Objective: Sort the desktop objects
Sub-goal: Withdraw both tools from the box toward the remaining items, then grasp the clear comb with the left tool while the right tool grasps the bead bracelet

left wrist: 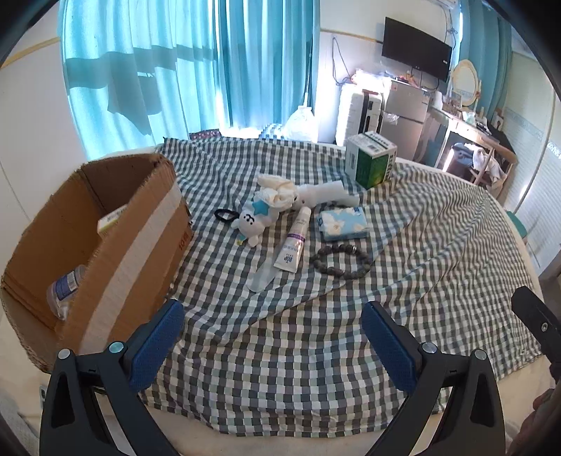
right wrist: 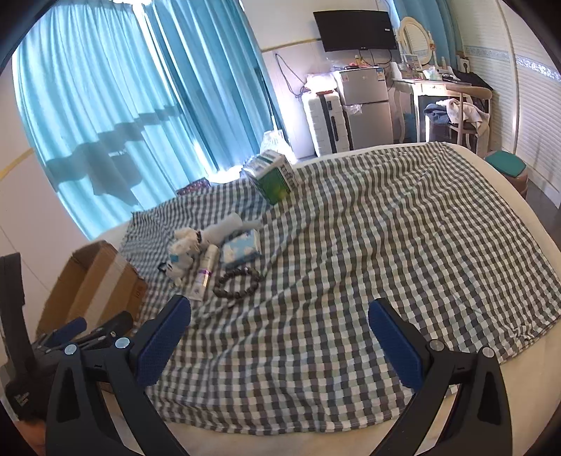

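On the checked cloth [left wrist: 315, 336] lie a white plush toy [left wrist: 250, 222], a white tube [left wrist: 293, 243], a dark bead bracelet [left wrist: 342, 261], a blue tissue pack [left wrist: 342, 222], a rolled white cloth [left wrist: 315, 194] and a green-white carton [left wrist: 371, 159]. An open cardboard box [left wrist: 140, 245] at the left holds a plastic bottle [left wrist: 65, 287] and a small pack [left wrist: 112, 219]. My left gripper [left wrist: 273, 312] is open and empty, short of the items. My right gripper [right wrist: 280, 312] is open and empty too; the bracelet [right wrist: 236, 282] and tube [right wrist: 205, 272] lie beyond its left finger.
The cloth covers a bed with a pale edge [right wrist: 526, 371]. Blue curtains [left wrist: 189, 70] hang behind. A small fridge [right wrist: 366, 105], a white suitcase [right wrist: 326, 122], a wall screen [right wrist: 356, 29] and a dresser with a chair [right wrist: 455, 105] stand at the back right. A teal-lidded bin [right wrist: 508, 168] stands beside the bed.
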Demonstrator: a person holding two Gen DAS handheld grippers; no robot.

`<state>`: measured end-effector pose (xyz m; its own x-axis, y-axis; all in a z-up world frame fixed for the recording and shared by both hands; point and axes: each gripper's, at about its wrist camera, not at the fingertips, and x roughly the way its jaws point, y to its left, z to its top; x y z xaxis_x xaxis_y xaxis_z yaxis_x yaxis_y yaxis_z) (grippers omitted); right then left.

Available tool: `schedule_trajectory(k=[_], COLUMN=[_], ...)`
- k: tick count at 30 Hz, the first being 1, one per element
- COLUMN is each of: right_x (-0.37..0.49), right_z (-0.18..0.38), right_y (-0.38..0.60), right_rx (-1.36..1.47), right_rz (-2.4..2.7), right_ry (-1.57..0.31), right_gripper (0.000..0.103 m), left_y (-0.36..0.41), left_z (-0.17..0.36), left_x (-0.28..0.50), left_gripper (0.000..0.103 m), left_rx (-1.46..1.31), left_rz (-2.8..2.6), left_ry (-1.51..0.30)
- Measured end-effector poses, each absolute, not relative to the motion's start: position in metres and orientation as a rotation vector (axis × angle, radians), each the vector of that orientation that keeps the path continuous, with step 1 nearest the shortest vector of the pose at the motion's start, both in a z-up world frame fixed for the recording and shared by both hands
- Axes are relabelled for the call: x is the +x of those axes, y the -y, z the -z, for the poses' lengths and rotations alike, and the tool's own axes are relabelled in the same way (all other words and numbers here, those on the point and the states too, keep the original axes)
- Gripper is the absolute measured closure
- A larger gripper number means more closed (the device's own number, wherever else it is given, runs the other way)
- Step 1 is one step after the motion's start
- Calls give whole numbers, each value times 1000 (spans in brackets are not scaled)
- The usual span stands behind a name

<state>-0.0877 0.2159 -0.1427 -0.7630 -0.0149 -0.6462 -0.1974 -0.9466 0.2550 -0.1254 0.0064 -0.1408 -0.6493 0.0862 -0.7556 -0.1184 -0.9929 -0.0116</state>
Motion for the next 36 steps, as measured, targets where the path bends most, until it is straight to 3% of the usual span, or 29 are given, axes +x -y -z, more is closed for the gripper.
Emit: schedule_trajectory(k=[14, 18, 29, 32, 36], right_x=[-149, -174, -251, -269, -283], right_z=[211, 224, 254, 262, 281], right_y=[-224, -213, -181, -173, -157], right_rx=[-1194, -1253, -1368, -1418, -1470], right_rz=[-2766, -2833, -2877, -2862, -2760], right_ry=[-441, -400, -354, -333, -133], right_gripper=[1, 1, 2, 10, 35], left_y=[-17, -2, 8, 7, 10], left_z=[230, 247, 285, 288, 289], left_x=[-192, -215, -253, -256, -254], left_gripper=[0, 0, 0, 0, 0], left_rx=[-1423, -1482, -1535, -1487, -1439], left_rz=[-2722, -2765, -2827, -2835, -2831], left_ry=[-95, -27, -120, -134, -139])
